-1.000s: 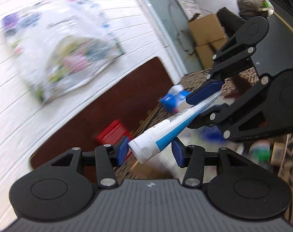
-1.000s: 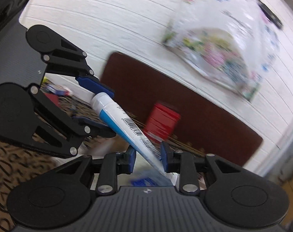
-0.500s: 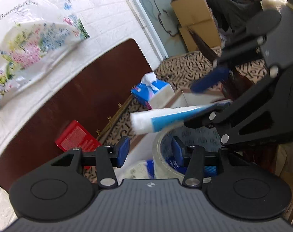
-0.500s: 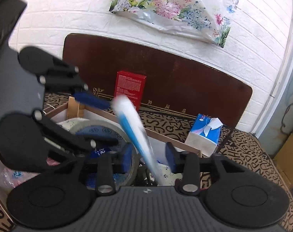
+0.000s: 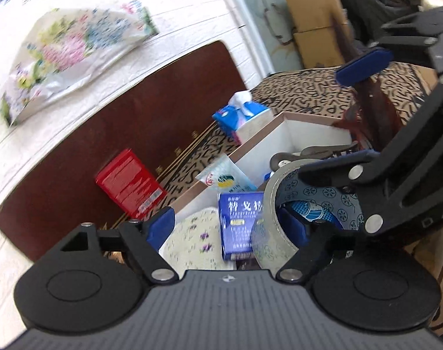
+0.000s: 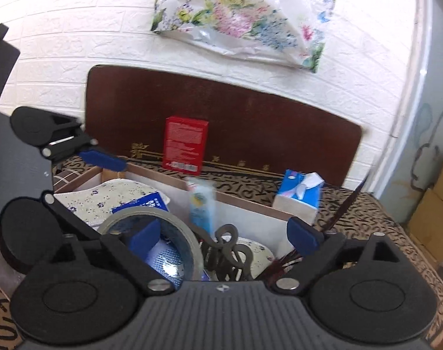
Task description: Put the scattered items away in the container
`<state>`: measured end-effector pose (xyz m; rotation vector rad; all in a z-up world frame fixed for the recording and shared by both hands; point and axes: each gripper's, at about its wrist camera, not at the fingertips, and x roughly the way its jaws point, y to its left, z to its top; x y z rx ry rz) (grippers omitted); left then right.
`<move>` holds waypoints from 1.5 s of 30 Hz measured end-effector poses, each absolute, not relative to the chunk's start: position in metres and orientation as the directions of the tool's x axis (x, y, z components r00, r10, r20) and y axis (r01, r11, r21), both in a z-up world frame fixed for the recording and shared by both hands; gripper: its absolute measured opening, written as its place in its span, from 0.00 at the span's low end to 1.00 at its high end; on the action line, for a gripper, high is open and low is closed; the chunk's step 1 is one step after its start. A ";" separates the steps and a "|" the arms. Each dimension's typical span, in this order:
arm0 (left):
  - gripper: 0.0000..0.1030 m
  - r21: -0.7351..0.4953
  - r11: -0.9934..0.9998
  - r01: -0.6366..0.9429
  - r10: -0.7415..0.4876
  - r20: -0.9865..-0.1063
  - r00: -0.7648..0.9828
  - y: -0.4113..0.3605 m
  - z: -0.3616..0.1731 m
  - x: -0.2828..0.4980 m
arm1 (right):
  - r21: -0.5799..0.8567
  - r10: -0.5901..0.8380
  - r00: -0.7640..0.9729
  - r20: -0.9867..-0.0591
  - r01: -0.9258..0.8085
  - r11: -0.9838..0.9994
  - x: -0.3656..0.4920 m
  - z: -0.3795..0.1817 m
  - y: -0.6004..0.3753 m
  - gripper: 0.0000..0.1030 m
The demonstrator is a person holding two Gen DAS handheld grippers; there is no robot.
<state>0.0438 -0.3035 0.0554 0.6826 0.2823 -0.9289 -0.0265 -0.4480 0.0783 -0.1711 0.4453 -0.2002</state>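
A white cardboard box (image 5: 291,134) with a brown rim (image 6: 244,201) holds a tape roll (image 6: 151,218), a blue packet (image 5: 240,218), a floral cloth (image 5: 192,242), a dark metal tool (image 6: 227,248) and a blurred blue-white tube (image 6: 202,207) standing at its far wall. My left gripper (image 5: 230,227) is open and empty above the box. My right gripper (image 6: 224,236) is open and empty above it; it also shows in the left wrist view (image 5: 364,110).
A red box (image 6: 185,145) leans on a dark wooden board (image 6: 250,122) behind the container. A blue tissue pack (image 6: 298,195) sits to its right on the patterned cloth (image 6: 367,218). A floral bag (image 6: 244,20) hangs on the white brick wall. Cardboard boxes (image 5: 315,23) stand beyond.
Both grippers held the blue-white tube between them, then swung over the box. Both have opened, and the tube has dropped into the box.
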 end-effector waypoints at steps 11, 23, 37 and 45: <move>1.00 0.321 0.676 0.663 -0.474 -0.499 0.725 -0.289 0.063 0.019 | -0.074 -0.454 0.822 -0.344 0.458 0.886 -0.059 0.066 -0.434 1.00; 1.00 0.307 0.797 0.520 -0.347 -0.473 0.810 -0.269 0.054 -0.012 | -0.036 -0.470 0.820 -0.327 0.486 0.873 -0.097 0.056 -0.415 1.00; 1.00 0.240 0.841 0.485 -0.327 -0.489 0.809 -0.255 0.051 -0.011 | 0.002 -0.443 0.829 -0.341 0.472 0.882 -0.106 0.049 -0.421 1.00; 1.00 0.198 0.857 0.475 -0.317 -0.523 0.791 -0.253 0.042 -0.010 | 0.013 -0.428 0.830 -0.358 0.463 0.886 -0.106 0.040 -0.422 1.00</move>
